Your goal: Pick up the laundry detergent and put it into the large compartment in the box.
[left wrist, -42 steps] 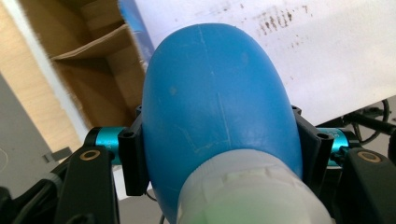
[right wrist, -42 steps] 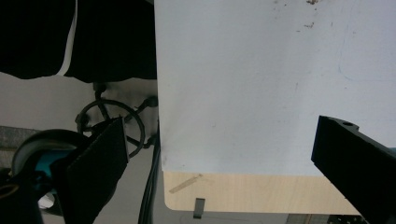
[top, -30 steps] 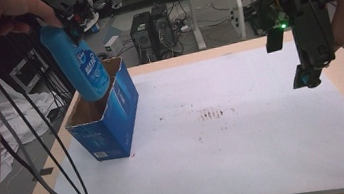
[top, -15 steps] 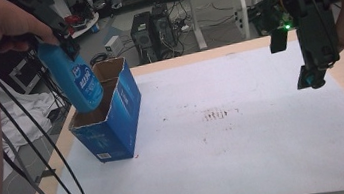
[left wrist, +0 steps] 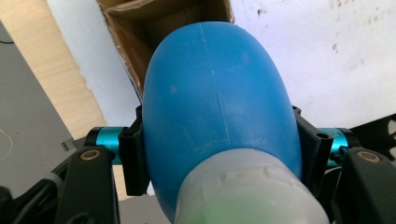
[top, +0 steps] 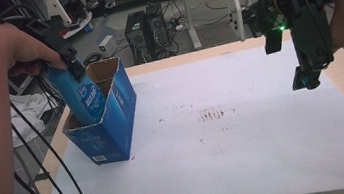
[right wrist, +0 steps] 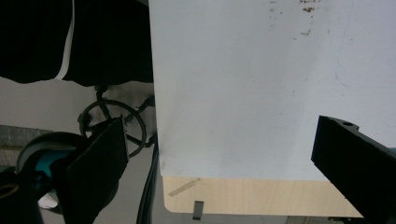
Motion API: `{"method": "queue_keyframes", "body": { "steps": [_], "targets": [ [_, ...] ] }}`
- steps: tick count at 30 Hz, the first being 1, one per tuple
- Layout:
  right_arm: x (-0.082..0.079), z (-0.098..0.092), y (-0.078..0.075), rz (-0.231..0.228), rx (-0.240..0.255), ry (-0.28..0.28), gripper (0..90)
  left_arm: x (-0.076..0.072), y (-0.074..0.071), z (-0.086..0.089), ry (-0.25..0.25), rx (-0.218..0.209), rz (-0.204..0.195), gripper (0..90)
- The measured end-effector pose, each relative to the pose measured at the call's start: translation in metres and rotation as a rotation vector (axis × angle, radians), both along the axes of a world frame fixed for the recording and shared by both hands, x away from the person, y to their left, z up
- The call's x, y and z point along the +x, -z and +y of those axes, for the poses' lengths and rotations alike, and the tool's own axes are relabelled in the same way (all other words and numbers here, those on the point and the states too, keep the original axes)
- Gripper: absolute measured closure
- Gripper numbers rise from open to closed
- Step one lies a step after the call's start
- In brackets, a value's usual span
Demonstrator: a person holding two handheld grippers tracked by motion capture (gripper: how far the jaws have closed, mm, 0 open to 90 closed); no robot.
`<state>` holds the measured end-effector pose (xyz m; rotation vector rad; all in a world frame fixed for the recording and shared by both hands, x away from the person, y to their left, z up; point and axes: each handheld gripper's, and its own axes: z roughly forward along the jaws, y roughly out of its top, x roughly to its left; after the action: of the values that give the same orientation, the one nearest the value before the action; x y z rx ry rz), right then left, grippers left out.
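Bench (top: pixel 250 167): wooden top covered by a white sheet (top: pixel 266 140) with dark specks near its middle.

Box (top: pixel 107 120): blue cardboard, open at the top, standing upright near the left edge of the sheet. It contains the lower end of a blue bottle (top: pixel 81 96), which leans tilted with its upper part above the box rim.

Left hand-held gripper (top: pixel 60 48): clenched on the bottle's shoulder just below the white cap (left wrist: pixel 252 191), one jaw on each side, directly above the box opening.

Right hand-held gripper (top: pixel 308 71): raised over the right side of the bench, well apart from the box, jaws spread wide and holding nothing.
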<state>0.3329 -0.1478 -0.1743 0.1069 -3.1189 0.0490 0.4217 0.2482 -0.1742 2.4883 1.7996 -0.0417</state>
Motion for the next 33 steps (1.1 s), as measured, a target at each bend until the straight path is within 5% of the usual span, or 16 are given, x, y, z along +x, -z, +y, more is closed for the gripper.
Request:
{"method": "queue_keyframes", "body": {
  "steps": [20,27,33],
  "targets": [
    [0.000,0.000,0.004,0.008,-0.019,0.023,3.0,0.003,0.066,0.004,0.227,0.013,0.061,35.9],
    [0.000,0.003,0.005,0.011,-0.021,0.022,3.0,0.003,0.079,0.005,0.234,0.005,0.067,35.9],
    [0.000,0.006,0.007,0.015,-0.028,0.023,3.0,0.003,0.092,0.004,0.299,0.007,0.063,36.0]
  ]
}}
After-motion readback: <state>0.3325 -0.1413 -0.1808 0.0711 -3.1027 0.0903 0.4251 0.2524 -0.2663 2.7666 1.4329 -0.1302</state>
